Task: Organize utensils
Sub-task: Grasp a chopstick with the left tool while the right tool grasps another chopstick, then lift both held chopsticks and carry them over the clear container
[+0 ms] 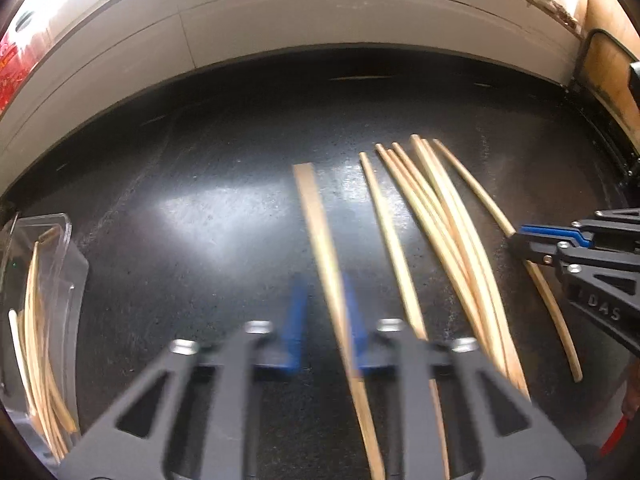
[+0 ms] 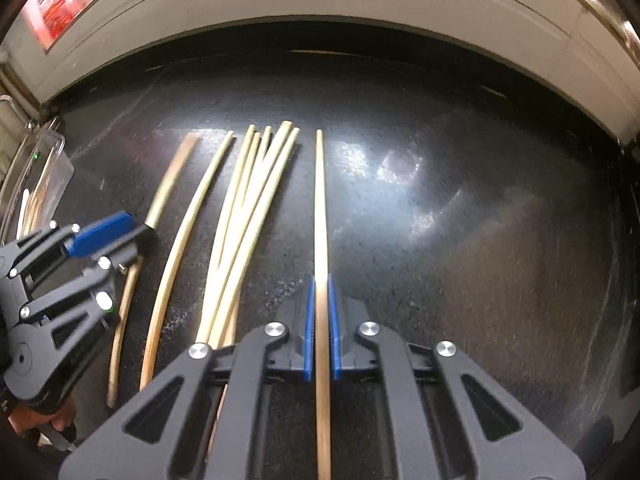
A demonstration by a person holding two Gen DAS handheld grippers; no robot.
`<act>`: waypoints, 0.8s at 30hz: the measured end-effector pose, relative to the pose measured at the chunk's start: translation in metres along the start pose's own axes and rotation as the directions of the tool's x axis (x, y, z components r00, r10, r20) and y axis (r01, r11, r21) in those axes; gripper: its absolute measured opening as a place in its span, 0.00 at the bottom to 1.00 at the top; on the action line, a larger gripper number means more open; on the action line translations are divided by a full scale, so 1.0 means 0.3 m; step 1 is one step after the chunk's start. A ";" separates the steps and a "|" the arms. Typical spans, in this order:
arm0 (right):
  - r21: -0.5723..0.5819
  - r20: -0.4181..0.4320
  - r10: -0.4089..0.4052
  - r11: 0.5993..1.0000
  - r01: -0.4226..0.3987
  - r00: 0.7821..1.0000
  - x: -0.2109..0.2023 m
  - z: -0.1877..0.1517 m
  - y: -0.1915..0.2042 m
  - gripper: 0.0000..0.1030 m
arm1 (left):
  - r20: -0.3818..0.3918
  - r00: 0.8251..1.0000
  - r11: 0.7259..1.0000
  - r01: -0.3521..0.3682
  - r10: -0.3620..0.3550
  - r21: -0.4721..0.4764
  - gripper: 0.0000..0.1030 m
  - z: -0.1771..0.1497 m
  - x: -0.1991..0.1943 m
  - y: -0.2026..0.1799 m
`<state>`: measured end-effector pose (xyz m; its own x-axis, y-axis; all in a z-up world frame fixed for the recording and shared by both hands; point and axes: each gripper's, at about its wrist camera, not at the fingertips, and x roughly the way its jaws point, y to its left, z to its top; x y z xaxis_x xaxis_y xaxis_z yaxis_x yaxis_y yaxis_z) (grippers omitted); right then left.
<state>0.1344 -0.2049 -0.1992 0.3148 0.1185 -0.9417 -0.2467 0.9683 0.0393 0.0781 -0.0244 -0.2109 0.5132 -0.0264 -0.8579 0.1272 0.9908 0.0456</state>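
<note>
Several pale wooden chopsticks [image 1: 440,220] [image 2: 248,200] lie side by side on a black countertop [image 1: 200,220]. My left gripper [image 1: 323,284], blurred in its own view, holds a flat-ended chopstick [image 1: 316,208] between its blue pads. The right wrist view shows this left gripper [image 2: 140,232] clamped on that same chopstick [image 2: 176,168]. My right gripper [image 2: 320,280] is shut on the rightmost chopstick [image 2: 320,200], both blue pads pressing its sides. In the left wrist view that right gripper [image 1: 516,240] grips the same stick [image 1: 472,184] at the far right.
A clear plastic container [image 1: 64,240] [image 2: 56,148] with several chopsticks inside stands at the counter's left edge. A pale wall band [image 1: 320,16] runs along the back. A hand [image 2: 40,420] shows at the lower left.
</note>
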 end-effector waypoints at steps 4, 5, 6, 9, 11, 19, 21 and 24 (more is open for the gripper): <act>0.055 -0.006 0.019 0.998 -0.019 1.000 -0.039 -0.012 -0.039 0.07 | -0.037 0.999 0.999 0.026 -0.028 -0.039 0.05 0.015 -0.001 0.029; 0.061 -0.001 0.022 0.998 -0.022 1.000 -0.053 -0.014 -0.045 0.07 | -0.040 0.999 0.998 0.029 -0.031 -0.051 0.05 0.019 -0.006 0.038; 0.063 0.009 0.026 0.998 -0.026 1.000 -0.078 -0.013 -0.052 0.07 | -0.043 0.998 0.997 0.038 -0.041 -0.061 0.05 0.025 -0.016 0.047; 0.062 0.030 0.036 0.997 -0.038 0.999 -0.142 -0.011 -0.047 0.07 | -0.030 0.999 0.998 0.030 -0.032 -0.061 0.05 0.044 -0.065 0.058; 0.056 0.042 0.047 0.997 -0.049 0.998 -0.193 -0.006 -0.038 0.07 | -0.027 0.999 0.996 0.029 -0.031 -0.079 0.05 0.056 -0.111 0.070; 0.053 0.092 0.113 0.992 -0.118 0.989 -0.384 0.032 0.073 0.07 | -0.050 0.998 0.986 0.023 -0.032 -0.163 0.05 0.071 -0.324 0.173; 0.046 0.104 0.139 0.988 -0.144 0.985 -0.430 0.039 0.119 0.07 | -0.043 0.999 0.983 -0.002 -0.006 -0.184 0.05 0.061 -0.386 0.217; 0.017 0.126 0.189 0.981 -0.192 0.974 -0.489 0.061 0.214 0.07 | -0.038 0.999 0.972 -0.024 0.016 -0.234 0.05 0.033 -0.466 0.306</act>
<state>0.0891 -0.1562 -0.0526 0.3758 0.3258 -0.8675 -0.2866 0.9311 0.2255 0.0264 0.0688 -0.0817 0.4828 -0.0059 -0.8757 -0.0869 0.9947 -0.0546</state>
